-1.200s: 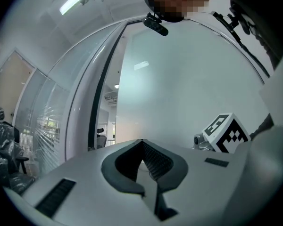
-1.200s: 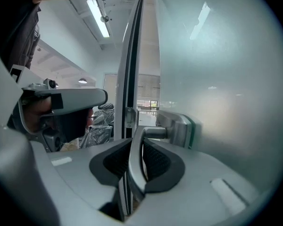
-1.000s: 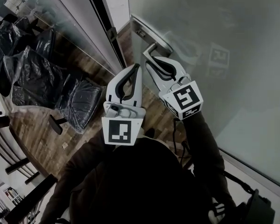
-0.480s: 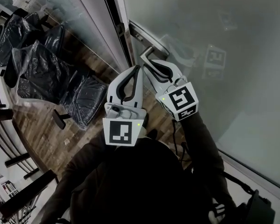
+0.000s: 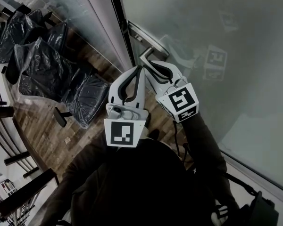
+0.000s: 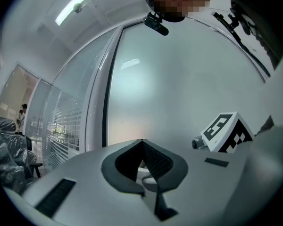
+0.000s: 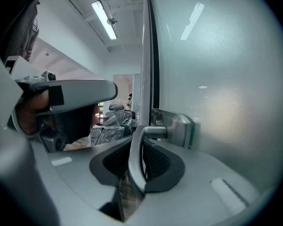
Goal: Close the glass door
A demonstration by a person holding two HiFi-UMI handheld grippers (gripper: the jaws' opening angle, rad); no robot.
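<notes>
Right gripper view: right gripper [image 7: 140,142] clamps door handle [image 7: 134,169]; left gripper [image 6: 142,143] closed, empty

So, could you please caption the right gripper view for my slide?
Right gripper clamped on the lever handle of the glass door.

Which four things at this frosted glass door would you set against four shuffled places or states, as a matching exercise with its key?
Things:
1. white left gripper
2. white right gripper
3. frosted glass door
4. office chairs wrapped in black plastic

Places or states:
A. on the wooden floor, at the head view's left
B. jaws clamped on the silver metal lever handle
C. jaws together, nothing between them
D. bears the handle's mounting plate and mirrors a marker cube

Pairs: 1-C, 2-B, 3-D, 4-A
</notes>
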